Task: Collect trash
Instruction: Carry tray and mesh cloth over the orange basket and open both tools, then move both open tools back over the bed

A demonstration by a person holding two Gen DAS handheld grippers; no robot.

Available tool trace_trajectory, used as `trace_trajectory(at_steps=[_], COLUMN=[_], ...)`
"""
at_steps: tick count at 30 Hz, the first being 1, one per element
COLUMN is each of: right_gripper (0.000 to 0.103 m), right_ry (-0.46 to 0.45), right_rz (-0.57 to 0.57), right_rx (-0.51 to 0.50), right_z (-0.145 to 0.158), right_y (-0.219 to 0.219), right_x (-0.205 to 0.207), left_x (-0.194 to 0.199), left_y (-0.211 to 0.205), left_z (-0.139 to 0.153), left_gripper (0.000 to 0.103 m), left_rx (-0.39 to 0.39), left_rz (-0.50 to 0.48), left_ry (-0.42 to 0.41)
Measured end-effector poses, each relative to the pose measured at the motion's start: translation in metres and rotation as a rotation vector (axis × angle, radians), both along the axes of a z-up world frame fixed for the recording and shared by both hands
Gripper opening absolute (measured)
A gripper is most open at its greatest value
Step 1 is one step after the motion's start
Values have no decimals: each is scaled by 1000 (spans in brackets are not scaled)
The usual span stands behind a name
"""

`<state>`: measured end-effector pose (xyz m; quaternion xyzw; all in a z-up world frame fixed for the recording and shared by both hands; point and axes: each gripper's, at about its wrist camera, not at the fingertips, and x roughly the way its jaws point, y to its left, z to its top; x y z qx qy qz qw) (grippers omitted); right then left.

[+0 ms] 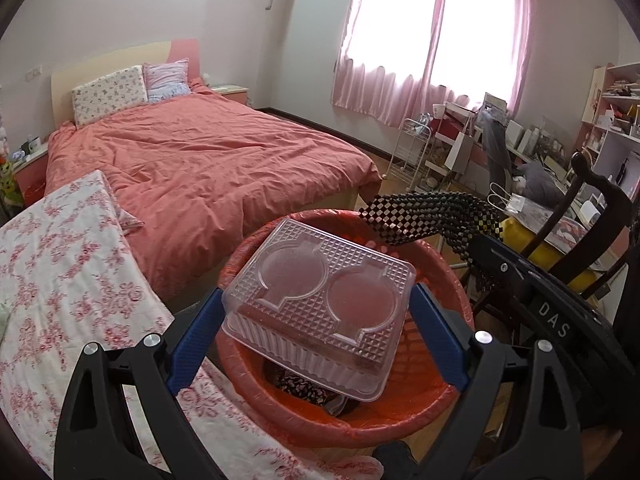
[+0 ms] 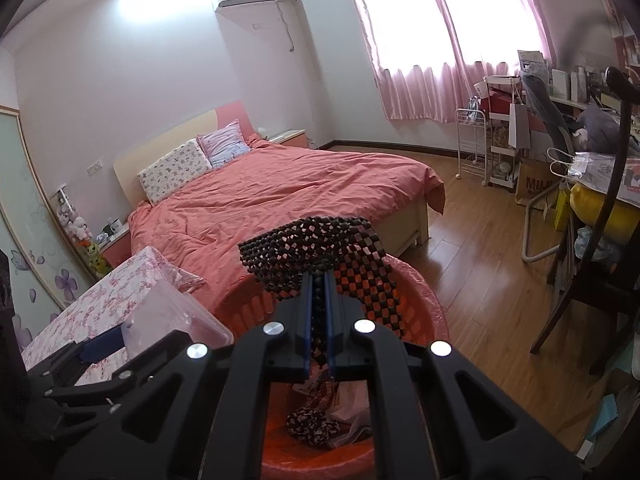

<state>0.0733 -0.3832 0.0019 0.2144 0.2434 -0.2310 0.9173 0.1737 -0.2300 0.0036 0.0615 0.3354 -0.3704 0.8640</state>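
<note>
Landmark: I take the bin as reference; it is a red basket lined with a red bag, standing on the wood floor just beside the foot of the bed.

Left gripper: I hold it above the bin mouth, its blue pads spread wide and pressed against both ends of the tray.

Tray: clear plastic clamshell, closed, with two round recesses in its lid; it sits tilted over the near half of the bin. Contents: I cannot tell.

Right gripper: I hold it over the bin, its fingers drawn narrow and clamped on the mat.

Mat: dark beaded mat; in the right wrist view it fans out beyond the fingertips above the far rim of the bin. In the left wrist view it hangs over the bin's right rim.

Bin contents: a dark patterned wad on the bottom, with pale pink crumpled material touching it.

Cloth: pink floral cover on a surface just left of the bin.

Chair: dark wood, to the right of the bin, well apart.
</note>
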Motion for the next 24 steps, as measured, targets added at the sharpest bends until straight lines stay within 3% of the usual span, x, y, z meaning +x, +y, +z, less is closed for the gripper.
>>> trace_trajectory(at_steps=[9, 16, 24], right_gripper=[18, 24, 29], right_ry=[4, 14, 22], right_rz=[29, 15, 17], right_rx=[88, 86, 52], right_z=[-15, -18, -12], right_y=[-17, -18, -13], right_x=[5, 1, -1], left_x=[6, 14, 13], left_y=[-8, 0, 18], left_z=[-19, -27, -16], left_gripper=[94, 94, 94], left_rx=[47, 41, 55], left_rz=[-6, -1, 47], left_ry=[57, 126, 73])
